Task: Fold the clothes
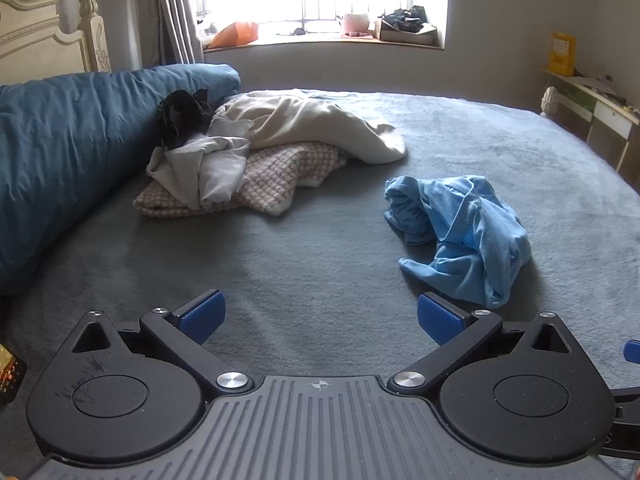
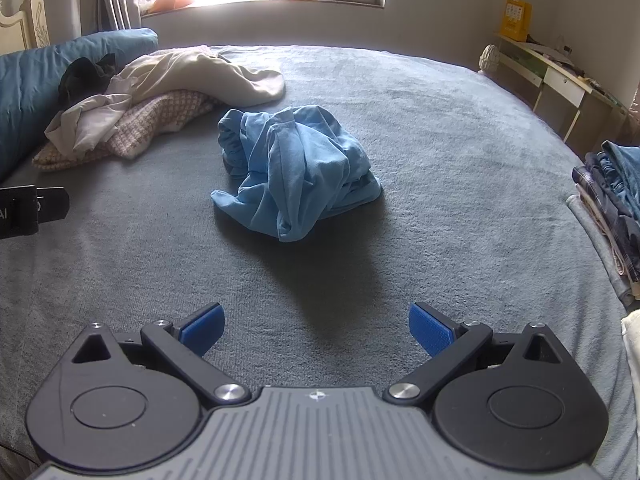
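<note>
A crumpled light blue garment (image 1: 460,236) (image 2: 296,172) lies in a heap on the grey bed cover (image 1: 312,256) (image 2: 440,184). My left gripper (image 1: 318,316) hovers open over bare cover, with the garment ahead and to its right. My right gripper (image 2: 316,326) is open too, nothing between its blue pads, and the garment lies straight ahead of it. A black part of the left gripper (image 2: 28,208) shows at the left edge of the right wrist view.
A pile of unfolded clothes, cream (image 1: 316,120), checked pink (image 1: 272,176), white and black, lies at the back left against a blue duvet (image 1: 68,152). Folded clothes (image 2: 612,208) are stacked at the bed's right edge. A desk (image 2: 556,76) stands by the right wall, a window behind.
</note>
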A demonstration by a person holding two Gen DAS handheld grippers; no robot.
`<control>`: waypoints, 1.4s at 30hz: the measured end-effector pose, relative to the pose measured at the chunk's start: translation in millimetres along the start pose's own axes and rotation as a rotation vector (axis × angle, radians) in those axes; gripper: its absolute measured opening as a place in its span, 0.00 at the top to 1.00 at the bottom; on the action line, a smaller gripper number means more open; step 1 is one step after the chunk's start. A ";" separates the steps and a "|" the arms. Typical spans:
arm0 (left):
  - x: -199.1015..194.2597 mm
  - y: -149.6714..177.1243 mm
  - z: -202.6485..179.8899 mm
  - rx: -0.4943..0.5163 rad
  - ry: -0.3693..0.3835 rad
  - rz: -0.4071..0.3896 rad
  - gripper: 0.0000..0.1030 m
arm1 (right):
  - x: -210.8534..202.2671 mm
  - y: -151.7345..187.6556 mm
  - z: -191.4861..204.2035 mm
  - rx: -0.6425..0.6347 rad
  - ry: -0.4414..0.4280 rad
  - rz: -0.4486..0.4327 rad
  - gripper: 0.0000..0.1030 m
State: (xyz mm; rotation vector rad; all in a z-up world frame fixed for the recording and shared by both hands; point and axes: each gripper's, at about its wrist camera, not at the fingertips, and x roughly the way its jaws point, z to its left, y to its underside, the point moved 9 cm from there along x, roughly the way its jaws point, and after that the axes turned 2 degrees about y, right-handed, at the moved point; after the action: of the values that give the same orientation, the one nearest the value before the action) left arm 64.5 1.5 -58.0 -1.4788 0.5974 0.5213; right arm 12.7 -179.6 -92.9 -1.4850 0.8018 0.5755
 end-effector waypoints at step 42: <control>-0.2 3.0 0.7 0.002 -0.015 0.013 0.00 | -0.8 3.2 0.7 0.000 0.005 0.016 0.02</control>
State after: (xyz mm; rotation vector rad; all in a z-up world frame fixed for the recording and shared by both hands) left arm 62.4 2.3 -60.1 -1.4691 0.5957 0.5416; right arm 9.8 -178.7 -94.4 -1.4814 0.8189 0.5838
